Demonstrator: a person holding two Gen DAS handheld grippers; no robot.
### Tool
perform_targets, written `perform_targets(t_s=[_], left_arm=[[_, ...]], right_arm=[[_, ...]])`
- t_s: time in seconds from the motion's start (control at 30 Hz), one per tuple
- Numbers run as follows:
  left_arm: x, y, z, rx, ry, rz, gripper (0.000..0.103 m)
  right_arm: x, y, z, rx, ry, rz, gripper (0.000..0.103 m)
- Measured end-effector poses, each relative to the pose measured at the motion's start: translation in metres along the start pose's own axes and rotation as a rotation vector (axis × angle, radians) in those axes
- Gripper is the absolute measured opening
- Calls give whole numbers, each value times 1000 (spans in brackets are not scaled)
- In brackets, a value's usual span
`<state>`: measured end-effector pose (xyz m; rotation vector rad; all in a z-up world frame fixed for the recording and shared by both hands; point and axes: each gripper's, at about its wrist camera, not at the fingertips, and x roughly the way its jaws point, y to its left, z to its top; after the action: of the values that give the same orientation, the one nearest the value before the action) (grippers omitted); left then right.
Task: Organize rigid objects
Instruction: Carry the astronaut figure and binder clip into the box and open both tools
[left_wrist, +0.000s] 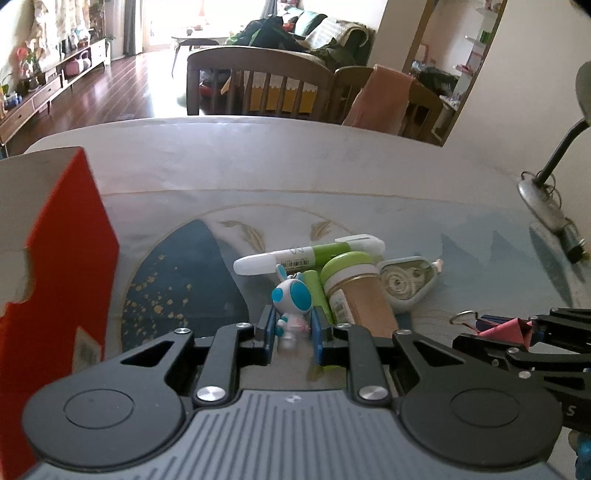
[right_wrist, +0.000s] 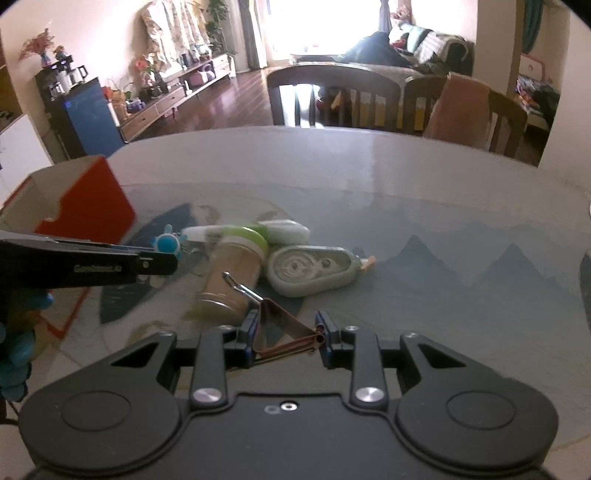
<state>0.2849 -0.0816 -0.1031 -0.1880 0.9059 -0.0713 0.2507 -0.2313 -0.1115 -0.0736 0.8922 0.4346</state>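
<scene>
The left gripper (left_wrist: 293, 332) is clamped on a little white rabbit figure (left_wrist: 291, 301) with blue ears and a round blue-patched head, held upright between the blue pads, just this side of the pile on the table (left_wrist: 258, 166). The right gripper (right_wrist: 288, 338) is closed on a pinkish-brown binder clip (right_wrist: 286, 328), pinching its folded body, one wire handle sticking up toward the jar. On the table lie one white-and-green marker (left_wrist: 310, 253), one jar (left_wrist: 354, 291) with a green lid on its side, and one grey teardrop-shaped tape dispenser (left_wrist: 404, 282), all touching in a cluster. A second green stick (left_wrist: 317, 291) lies beside the jar, half hidden behind the rabbit, so what it is can't be told. One red box (left_wrist: 70, 258) stands open at the left, its lower part cut off by the frame. A lamp (left_wrist: 546, 192) shows at the right edge, its head mostly out of view. The right wrist view is blurred around the jar and marker.
</scene>
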Motion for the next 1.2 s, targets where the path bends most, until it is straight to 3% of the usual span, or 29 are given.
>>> perform_targets(t_s=[0.33,0.67,1.2], left_arm=[[-60,11,-2,-24,-36,-43,20],[-120,43,2,-33,-90,-49,20],[-178,146,19,-53,-159,40,20]], right_arm=[[-50,35,16,-34,-38,55,30],[-75,90,38,-115,-93,86,30],[-48,204,79,-218,-123,165,30]])
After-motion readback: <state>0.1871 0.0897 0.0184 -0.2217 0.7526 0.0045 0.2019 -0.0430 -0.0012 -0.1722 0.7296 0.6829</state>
